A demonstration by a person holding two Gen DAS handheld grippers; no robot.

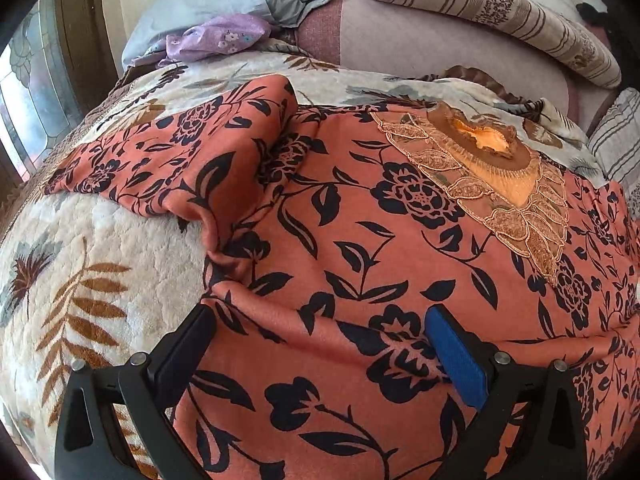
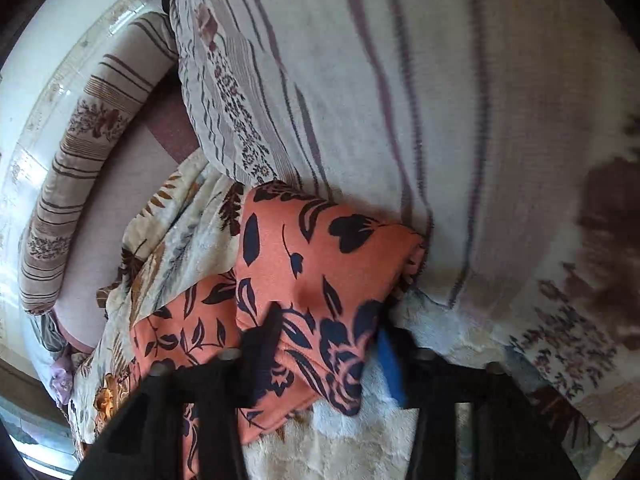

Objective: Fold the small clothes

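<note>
An orange top with dark blue flowers (image 1: 360, 248) lies spread on a fleece blanket (image 1: 100, 264), its lace collar (image 1: 496, 168) at the upper right and one sleeve (image 1: 160, 160) stretched to the left. My left gripper (image 1: 320, 320) is open, its jaws wide apart over the top's lower body, above the cloth. In the right wrist view, the other sleeve (image 2: 320, 256) lies bunched against a striped pillow (image 2: 400, 100). My right gripper (image 2: 328, 320) is open, with the sleeve's fold lying between its fingers; the view is blurred.
A long striped bolster (image 1: 500, 8) and a blue-grey pillow (image 1: 208, 4) lie at the bed's head, with a small lilac garment (image 1: 216, 36) beside them. A window (image 1: 28, 92) is at the left. The striped bolster also shows in the right wrist view (image 2: 68, 184).
</note>
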